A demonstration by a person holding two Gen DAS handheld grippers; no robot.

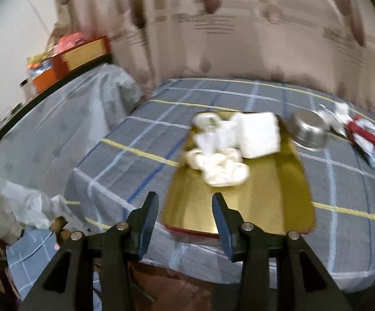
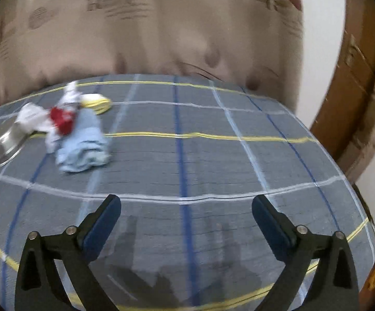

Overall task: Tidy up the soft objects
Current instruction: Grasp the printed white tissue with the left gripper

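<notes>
— Jaws first: how are they standing on each side?

— Both pairs are gaping with nothing between them. The left gripper [image 1: 184,203] is sitting about half open, and the right gripper [image 2: 186,204] is spread very wide, its pads touching nothing.

— Where are the soft things lying relative to the left jaws?

— Ahead of them, on the gold tray [image 1: 273,202]. The tray's near edge is showing just beyond the fingertips, bare. Further along it, a crumpled cream cloth [image 1: 218,167] is resting in the middle, a folded white cloth [image 1: 260,136] is lying behind it, and another white bundle [image 1: 208,127] is sitting at the far left corner. None is touching the jaws.

— And off the tray?

— A steel bowl [image 1: 309,131] is tipping on its side just beside the tray's far right corner, and a white, red and pale blue heap is lying past it on the checked bedsheet [image 1: 135,155].

— What is the right side looking at?

— Mostly bare bedsheet. The heap is lying well apart from those jaws, up and to the left: a light blue cloth [image 2: 82,146] nearest, a red cloth [image 2: 61,120] and a white cloth [image 2: 32,118] touching it, a yellow cloth [image 2: 96,103] just behind. The bowl is lying at the left edge, against the white cloth.

— Is everything sharp?

— No, both views are blurring, so fabric details are staying unclear.
</notes>
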